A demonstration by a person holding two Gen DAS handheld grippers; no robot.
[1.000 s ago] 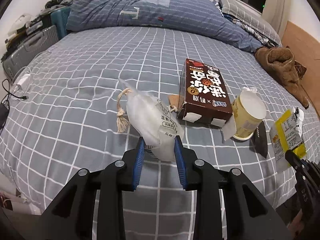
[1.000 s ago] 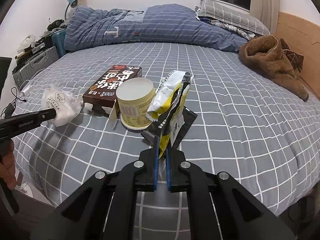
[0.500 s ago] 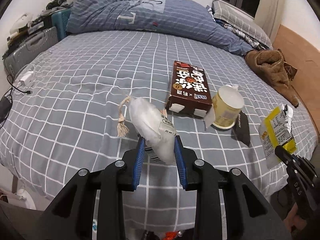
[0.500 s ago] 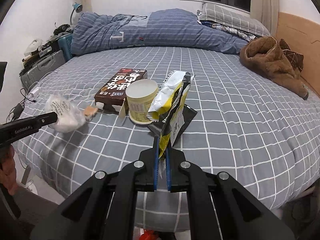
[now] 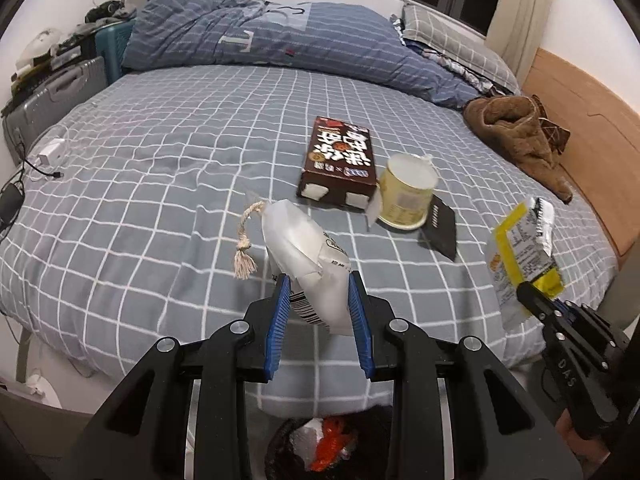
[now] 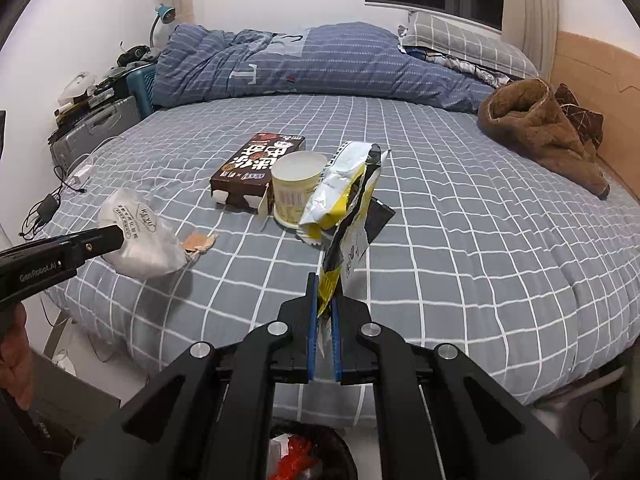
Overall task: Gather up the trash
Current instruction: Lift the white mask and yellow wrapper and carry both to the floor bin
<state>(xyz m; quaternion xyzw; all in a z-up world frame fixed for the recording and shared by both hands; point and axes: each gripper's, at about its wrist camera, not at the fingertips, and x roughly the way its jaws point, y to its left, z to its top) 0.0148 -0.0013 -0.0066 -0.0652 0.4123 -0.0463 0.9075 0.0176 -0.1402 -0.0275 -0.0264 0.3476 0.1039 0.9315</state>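
Midway through a bedroom clean-up, two pieces of trash were off the bed (image 5: 152, 184) and held above a dark bin (image 5: 320, 452) at 6 o'clock in both wrist views, already holding red and white scraps. Still to collect on the checked cover: a brown carton (image 5: 340, 160) near 12 o'clock from the left gripper, a pale yellow cup (image 5: 408, 192) touching its right end, and a flat black packet (image 5: 440, 228) just beside the cup at 1 o'clock.

The left gripper (image 5: 318, 300), angled downward, had its blue pads pinching a white pouch (image 5: 308, 256) by its barcoded end, a frayed cord dangling at 10 o'clock. In the right wrist view a hand (image 6: 16, 356) showed at 8 o'clock behind that tool.

The right gripper (image 6: 325, 308), also tilted down, had its jaws pressed nearly together on the bottom edge of a yellow-and-silver wrapper (image 6: 344, 200), which stood upright above the pads. Neither piece had yet been dropped.
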